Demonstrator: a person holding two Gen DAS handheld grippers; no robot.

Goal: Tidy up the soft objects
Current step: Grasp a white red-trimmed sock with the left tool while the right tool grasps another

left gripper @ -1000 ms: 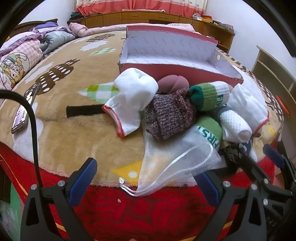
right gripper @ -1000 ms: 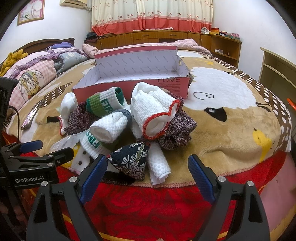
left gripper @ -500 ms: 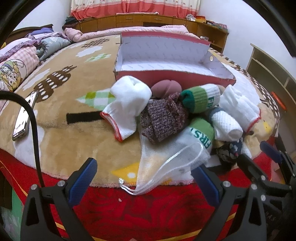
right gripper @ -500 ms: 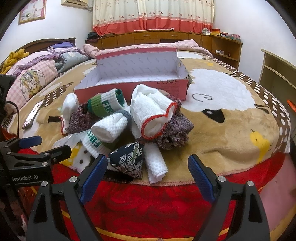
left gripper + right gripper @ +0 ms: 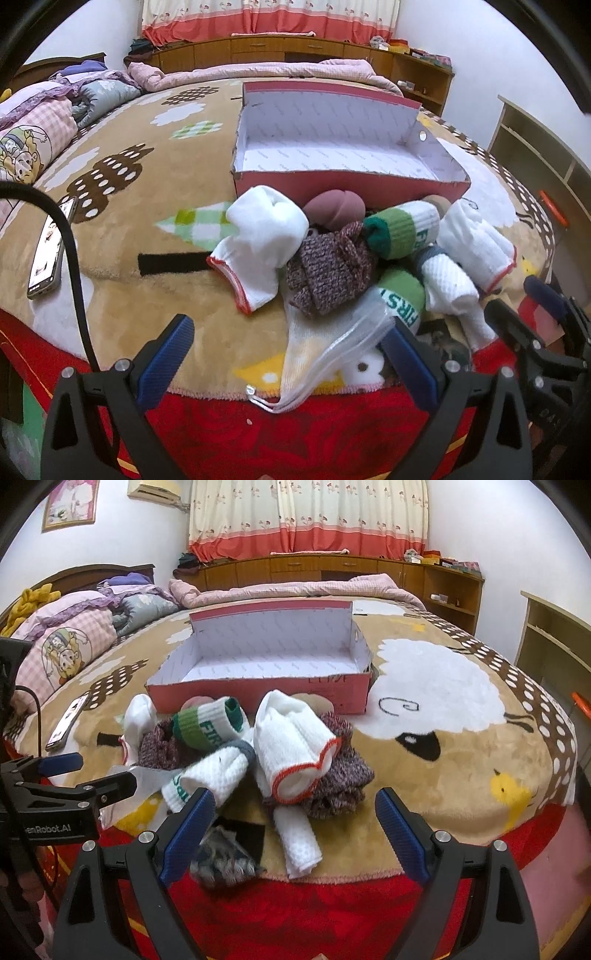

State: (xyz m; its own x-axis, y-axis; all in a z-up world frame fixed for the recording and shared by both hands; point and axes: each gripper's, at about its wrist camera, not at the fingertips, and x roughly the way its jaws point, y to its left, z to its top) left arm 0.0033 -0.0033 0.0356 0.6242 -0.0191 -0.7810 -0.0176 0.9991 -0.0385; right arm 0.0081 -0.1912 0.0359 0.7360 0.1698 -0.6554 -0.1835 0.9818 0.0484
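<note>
A heap of rolled socks lies on the bed blanket in front of an open pink box (image 5: pixel 347 181) (image 5: pixel 258 692). It holds a white sock with red trim (image 5: pixel 262 240), a marled knit pair (image 5: pixel 328 273), a green-and-white roll (image 5: pixel 402 229) (image 5: pixel 210 727), a pink roll (image 5: pixel 334 208), a white waffle roll (image 5: pixel 214 771) and a second red-trimmed white roll (image 5: pixel 295 746). A clear mesh bag (image 5: pixel 332 350) lies just ahead of my left gripper (image 5: pixel 286 362), which is open and holds nothing. My right gripper (image 5: pixel 295 830) is open too. A blurred dark patterned sock (image 5: pixel 225 860) sits by its left finger at the bed edge.
A phone (image 5: pixel 46 251) (image 5: pixel 66 722) lies on the blanket to the left, with a black cable (image 5: pixel 74 258) arching over it. Pillows and quilts (image 5: pixel 66 642) are piled at the back left. A wooden shelf (image 5: pixel 535 147) stands right of the bed. The box is empty inside.
Both grippers have moved a little closer to the heap. The dark patterned sock has slid down toward the bed edge and is blurred. Both grippers stay open.
</note>
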